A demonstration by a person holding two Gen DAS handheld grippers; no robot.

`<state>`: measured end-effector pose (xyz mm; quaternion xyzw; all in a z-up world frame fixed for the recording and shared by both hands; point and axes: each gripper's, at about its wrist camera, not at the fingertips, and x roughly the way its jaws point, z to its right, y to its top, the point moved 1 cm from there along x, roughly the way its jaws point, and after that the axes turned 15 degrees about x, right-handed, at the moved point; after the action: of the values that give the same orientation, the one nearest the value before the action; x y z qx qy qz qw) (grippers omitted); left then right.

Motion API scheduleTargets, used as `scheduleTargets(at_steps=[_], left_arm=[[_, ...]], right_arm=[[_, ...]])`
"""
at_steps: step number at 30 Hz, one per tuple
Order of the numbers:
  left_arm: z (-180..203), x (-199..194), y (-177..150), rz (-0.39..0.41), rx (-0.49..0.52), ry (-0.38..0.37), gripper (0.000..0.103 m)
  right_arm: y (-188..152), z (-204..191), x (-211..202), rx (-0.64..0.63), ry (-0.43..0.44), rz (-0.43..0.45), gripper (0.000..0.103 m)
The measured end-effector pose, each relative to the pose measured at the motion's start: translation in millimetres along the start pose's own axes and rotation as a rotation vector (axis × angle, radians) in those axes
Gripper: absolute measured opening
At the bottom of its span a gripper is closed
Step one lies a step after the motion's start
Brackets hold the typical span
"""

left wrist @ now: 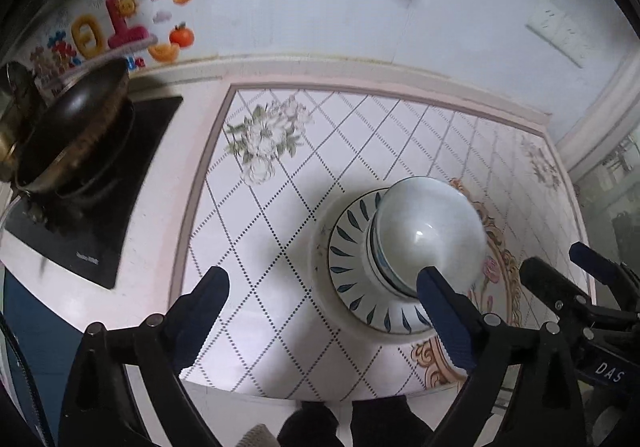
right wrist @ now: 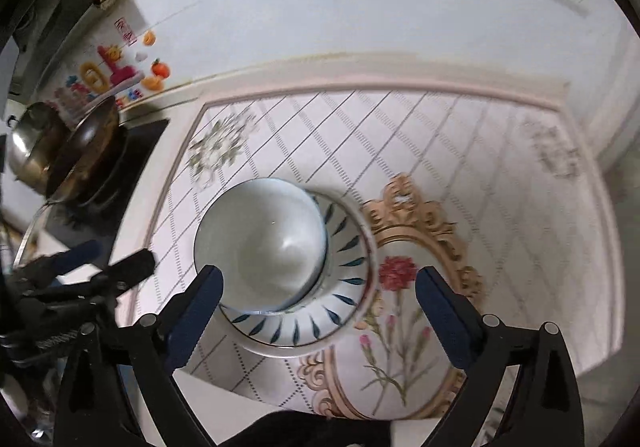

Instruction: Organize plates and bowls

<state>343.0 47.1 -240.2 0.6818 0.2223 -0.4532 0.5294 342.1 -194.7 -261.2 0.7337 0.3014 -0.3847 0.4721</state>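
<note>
Bowl [right wrist: 262, 243] stacked on plate [right wrist: 344, 287] | between left gripper [left wrist: 324, 311] and right gripper [right wrist: 318, 309]; nearer right | both spread wide, grasping nothing

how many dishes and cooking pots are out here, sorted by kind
white bowls: 1 visible on top; the blue rim beneath it may be a second bowl, cannot tell
white plates with blue leaf-pattern rim: 1
dark woks: 1
shiny steel pots: 1
total: 4 counted
</note>
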Motion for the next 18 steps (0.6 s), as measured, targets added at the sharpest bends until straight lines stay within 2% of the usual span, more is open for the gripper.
scheduleTargets(at_steps=[4, 7, 9, 18], left_arm=[[5, -42, -11, 0.093, 0.039, 0.048, 0.096], [8, -74, -20, 0.159, 0.047, 0.058, 0.097], [11, -93, -27, 0.181, 0.053, 0.066, 0.103], [30, -174, -78, 0.289, 0.033, 0.109, 0.103]], right_arm=[[-16, -6, -39, 0.036, -0.005, 0.077, 0.101], [-29, -9, -70, 0.045, -0.005, 0.117, 0.102], [-41, -11, -93, 0.044, 0.001, 0.145, 0.102], [-97, -12, -193, 0.001, 0.042, 0.265, 0.102]])
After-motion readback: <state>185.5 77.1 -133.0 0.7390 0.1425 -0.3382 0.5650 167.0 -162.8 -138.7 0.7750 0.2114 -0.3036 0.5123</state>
